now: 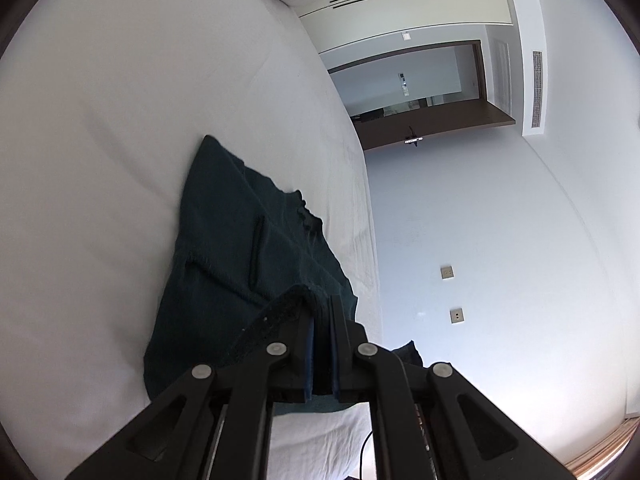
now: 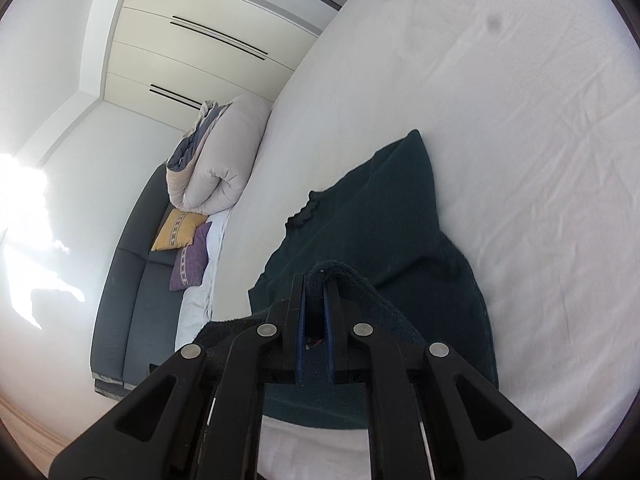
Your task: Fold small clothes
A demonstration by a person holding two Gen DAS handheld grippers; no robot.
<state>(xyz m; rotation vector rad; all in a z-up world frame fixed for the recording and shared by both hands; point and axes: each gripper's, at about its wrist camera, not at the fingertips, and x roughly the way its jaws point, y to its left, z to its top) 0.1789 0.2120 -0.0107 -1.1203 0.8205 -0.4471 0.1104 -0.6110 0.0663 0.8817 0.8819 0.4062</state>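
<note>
Dark green garment (image 1: pixel 244 248) hem pinched inside both claws, left claw (image 1: pixel 322 308) and right claw (image 2: pixel 318 284).

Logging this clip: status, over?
Left gripper shut on garment edge. Right gripper shut on garment edge too. Rest of garment lies on bed. Nothing in the way.

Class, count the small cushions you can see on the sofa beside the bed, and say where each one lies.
2. A yellow cushion leans against the sofa just below the rolled duvet; a purple cushion sits right beside it, nearer the camera. Others may be hidden behind the duvet.
</note>
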